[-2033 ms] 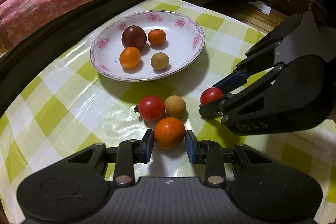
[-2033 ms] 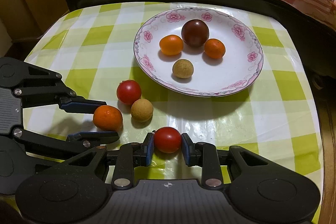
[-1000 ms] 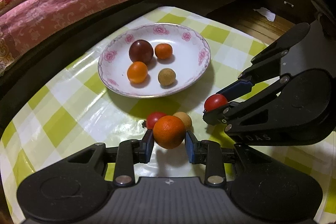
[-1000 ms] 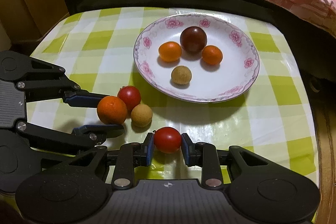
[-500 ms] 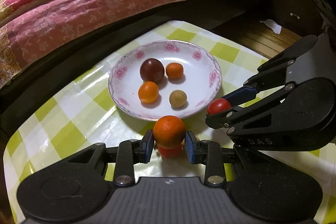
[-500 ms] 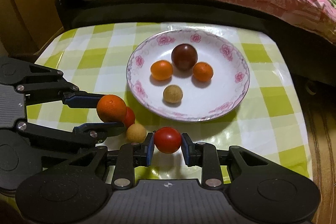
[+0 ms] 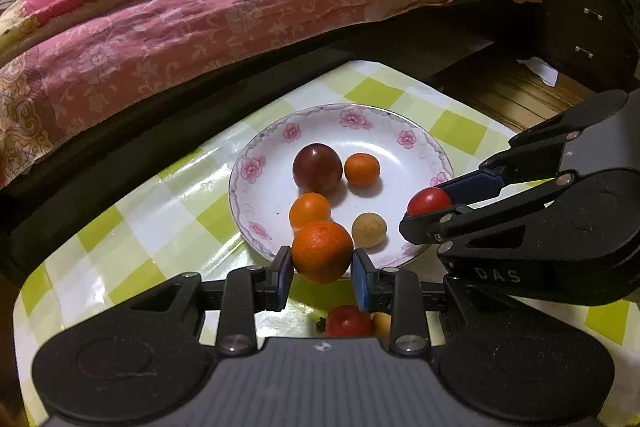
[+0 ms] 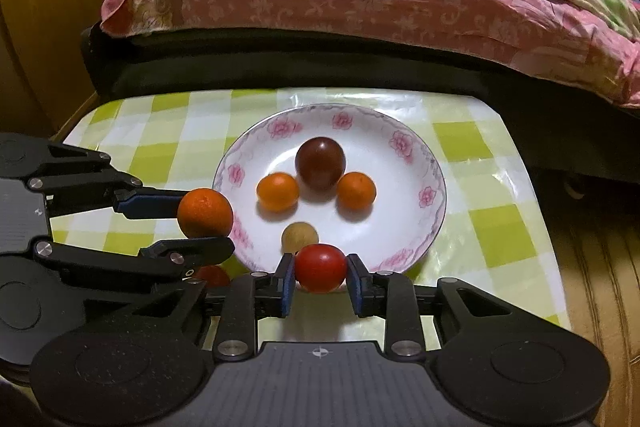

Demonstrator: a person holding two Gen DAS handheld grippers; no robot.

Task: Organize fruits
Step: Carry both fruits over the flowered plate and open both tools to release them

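Left gripper (image 7: pixel 322 269): angled down, pads clamped on an orange (image 7: pixel 322 252), held off the table. Right gripper (image 8: pixel 320 283): angled down, pads clamped on a tomato (image 8: pixel 320 268), also lifted. Grippers side by side, close, not touching.

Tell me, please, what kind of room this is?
Most likely a bedroom in a home. A bed with a pink floral quilt stands right behind a small table with a green checked cloth, and a flowered plate of fruit sits on the table.
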